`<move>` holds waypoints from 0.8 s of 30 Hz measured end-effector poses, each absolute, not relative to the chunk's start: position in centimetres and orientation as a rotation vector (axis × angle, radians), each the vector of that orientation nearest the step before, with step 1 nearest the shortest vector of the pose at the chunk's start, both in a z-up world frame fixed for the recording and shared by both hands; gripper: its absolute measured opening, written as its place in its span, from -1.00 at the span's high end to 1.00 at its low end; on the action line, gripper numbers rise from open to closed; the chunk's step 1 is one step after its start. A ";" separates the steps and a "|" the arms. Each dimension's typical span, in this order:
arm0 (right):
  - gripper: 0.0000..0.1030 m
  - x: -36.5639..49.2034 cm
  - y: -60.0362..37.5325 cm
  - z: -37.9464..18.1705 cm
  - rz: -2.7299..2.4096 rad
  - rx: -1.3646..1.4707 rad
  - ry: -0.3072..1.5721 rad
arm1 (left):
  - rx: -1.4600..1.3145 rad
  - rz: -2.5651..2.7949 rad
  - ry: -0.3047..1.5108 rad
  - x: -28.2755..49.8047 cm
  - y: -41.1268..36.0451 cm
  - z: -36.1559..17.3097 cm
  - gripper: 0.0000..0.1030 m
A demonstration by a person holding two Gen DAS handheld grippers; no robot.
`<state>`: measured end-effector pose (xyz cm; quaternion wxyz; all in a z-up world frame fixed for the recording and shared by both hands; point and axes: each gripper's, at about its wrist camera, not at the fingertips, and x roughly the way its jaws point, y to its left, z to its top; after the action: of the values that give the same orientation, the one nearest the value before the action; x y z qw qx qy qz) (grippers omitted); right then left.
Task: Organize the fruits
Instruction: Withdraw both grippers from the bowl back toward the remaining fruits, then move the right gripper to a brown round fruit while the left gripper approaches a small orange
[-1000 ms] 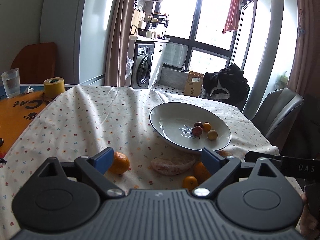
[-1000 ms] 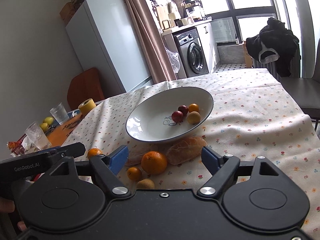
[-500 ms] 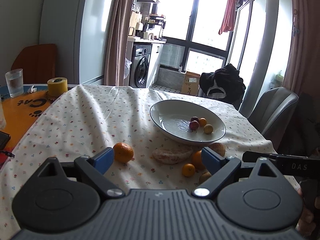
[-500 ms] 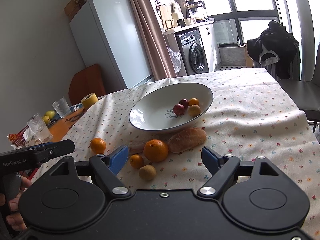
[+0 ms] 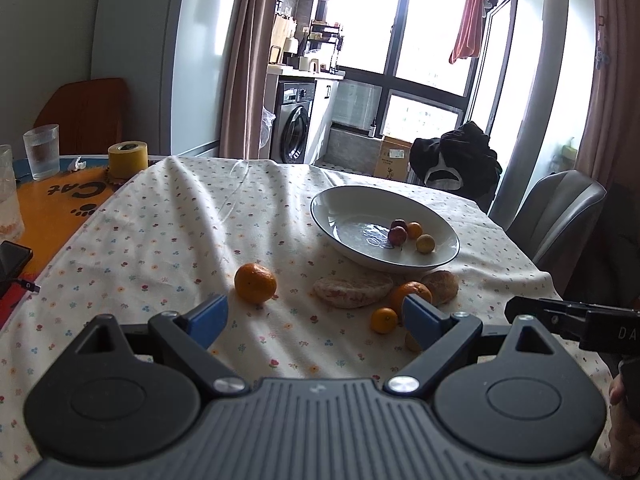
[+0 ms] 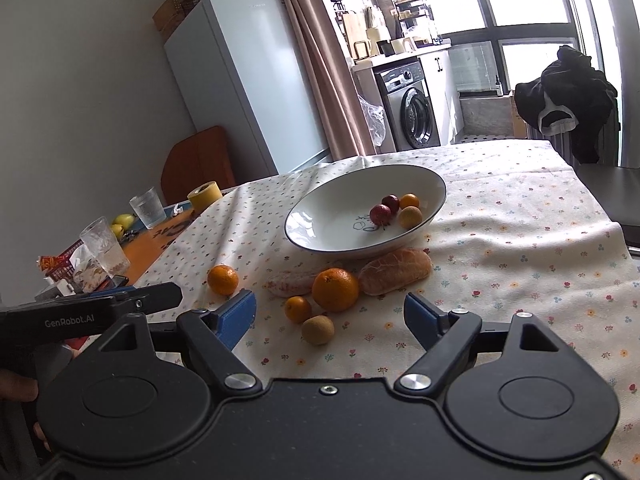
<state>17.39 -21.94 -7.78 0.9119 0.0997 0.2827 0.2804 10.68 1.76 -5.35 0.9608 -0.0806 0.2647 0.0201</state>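
A: Fruits (image 6: 335,289) are shown loose on the tablecloth (image 6: 520,248), clustered just before the white bowl (image 6: 320,236), where four small ones already lie.

B: Both tongs are seen spread wide and empty: left gripper (image 5: 316,316), right gripper (image 6: 330,312).

A: It is judged that one fruit should be centred between the pads, closed on gently, then lowered into the bowl, not dropped.

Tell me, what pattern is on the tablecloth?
Cream tablecloth dotted with tiny coloured flowers, clearest in the right wrist view.
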 end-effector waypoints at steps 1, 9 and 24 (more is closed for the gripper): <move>-0.57 17.4 -21.9 -7.9 0.577 0.204 0.587 | -0.166 0.040 0.536 10.8 1.8 -5.4 -0.80; -0.57 17.5 -21.8 -8.0 0.563 0.199 0.593 | -0.175 0.024 0.537 11.3 1.8 -5.8 -0.80; -0.49 17.4 -21.3 -8.8 0.586 0.174 0.618 | -0.171 0.003 0.541 11.6 1.2 -6.0 -0.74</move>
<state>17.40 -21.29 -8.75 0.9070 0.0844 0.2993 0.2840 11.58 1.24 -5.99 0.9600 -0.0843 0.2670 0.0013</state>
